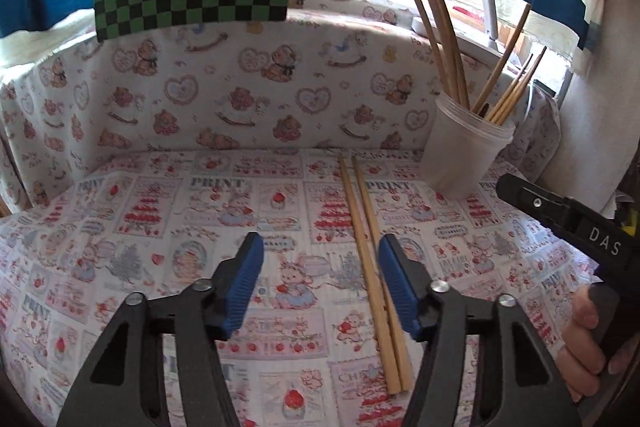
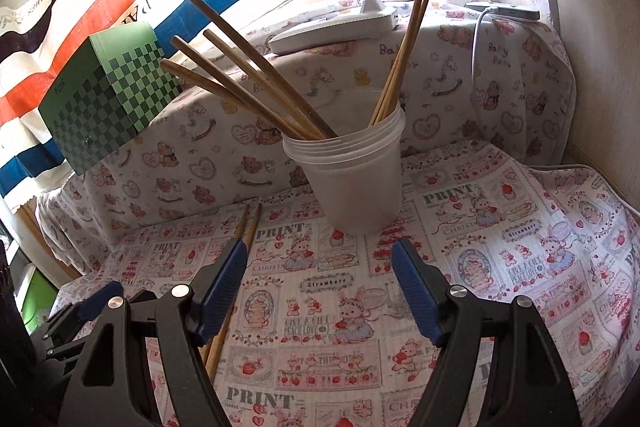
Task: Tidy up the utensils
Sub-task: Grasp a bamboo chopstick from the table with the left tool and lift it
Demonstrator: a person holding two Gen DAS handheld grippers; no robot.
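1. A pair of pale wooden chopsticks [image 1: 374,275] lies flat, side by side and touching, running from centre to lower right in the left wrist view.
2. A translucent plastic cup [image 2: 352,179] stands upright at upper centre of the right wrist view.
3. Darker and lighter chopsticks [image 2: 256,87] lean inside it.

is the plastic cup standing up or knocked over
Upright. The plastic cup stands on its base on the printed cloth, rim up, with chopsticks leaning out of its mouth.
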